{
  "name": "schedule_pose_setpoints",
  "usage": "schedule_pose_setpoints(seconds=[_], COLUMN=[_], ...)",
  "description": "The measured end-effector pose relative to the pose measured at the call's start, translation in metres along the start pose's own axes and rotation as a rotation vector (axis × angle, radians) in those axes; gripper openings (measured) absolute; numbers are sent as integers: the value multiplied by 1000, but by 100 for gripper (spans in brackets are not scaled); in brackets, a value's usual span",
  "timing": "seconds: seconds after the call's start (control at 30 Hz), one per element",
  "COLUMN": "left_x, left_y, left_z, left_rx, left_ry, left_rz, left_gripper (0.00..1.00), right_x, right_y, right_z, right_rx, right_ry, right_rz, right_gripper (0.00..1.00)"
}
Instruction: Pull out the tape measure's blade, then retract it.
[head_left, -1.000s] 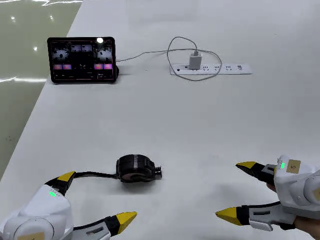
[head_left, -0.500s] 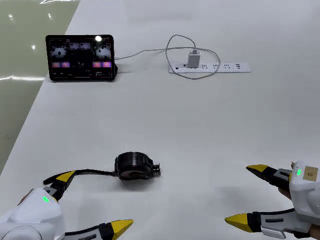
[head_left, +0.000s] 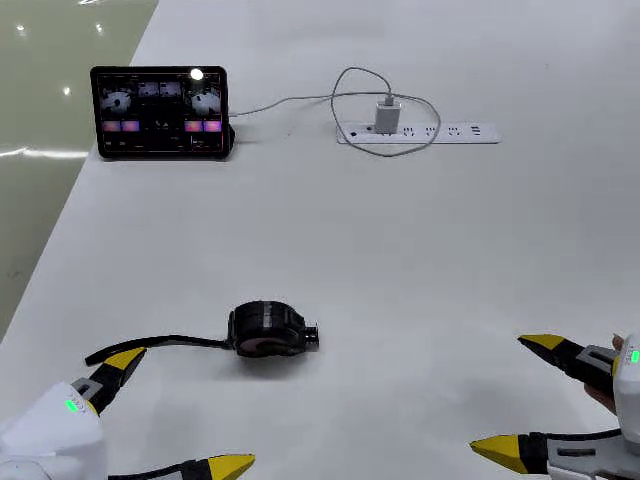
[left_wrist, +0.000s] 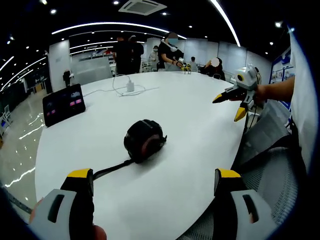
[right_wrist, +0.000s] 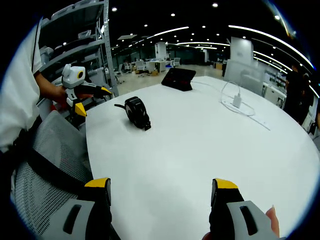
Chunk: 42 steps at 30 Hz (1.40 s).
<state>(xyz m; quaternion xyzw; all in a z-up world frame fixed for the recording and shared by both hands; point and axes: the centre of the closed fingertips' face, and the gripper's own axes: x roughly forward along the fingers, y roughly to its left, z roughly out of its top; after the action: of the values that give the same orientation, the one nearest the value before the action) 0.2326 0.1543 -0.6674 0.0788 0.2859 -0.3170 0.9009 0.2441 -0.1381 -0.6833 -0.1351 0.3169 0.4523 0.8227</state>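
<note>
You have the black round tape measure lying on the white table, in front of you and a little to the left, with its black strap trailing toward your left gripper. No blade is out of the case; only its end tab shows at the right side. The left gripper has its yellow-tipped jaws spread wide and holds nothing, though one tip is near the strap's end. Your right gripper is also spread wide and empty, well apart from the case. As things lie, I judge that both the pull and the retraction may be still to do, but a blade fully inside fits a finished task as well, and the pictures cannot decide.
</note>
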Motion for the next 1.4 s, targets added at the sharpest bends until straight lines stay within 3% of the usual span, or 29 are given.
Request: schedule_pose_setpoints(seconds=[0.3, 0.97, 1.4], left_x=[-8, -10, -12], left_y=[-1, 4, 7], left_z=[-8, -5, -5], left_rx=[28, 34, 37], left_ry=[27, 15, 7], left_rz=[-25, -26, -18], left_gripper=[99, 99, 99], right_x=[-8, -12, -12], right_y=[0, -1, -1], right_z=[-10, -9, -9], right_rx=[10, 40, 32], right_ry=[4, -4, 4], right_rz=[-14, -12, -2], right_gripper=[83, 99, 99])
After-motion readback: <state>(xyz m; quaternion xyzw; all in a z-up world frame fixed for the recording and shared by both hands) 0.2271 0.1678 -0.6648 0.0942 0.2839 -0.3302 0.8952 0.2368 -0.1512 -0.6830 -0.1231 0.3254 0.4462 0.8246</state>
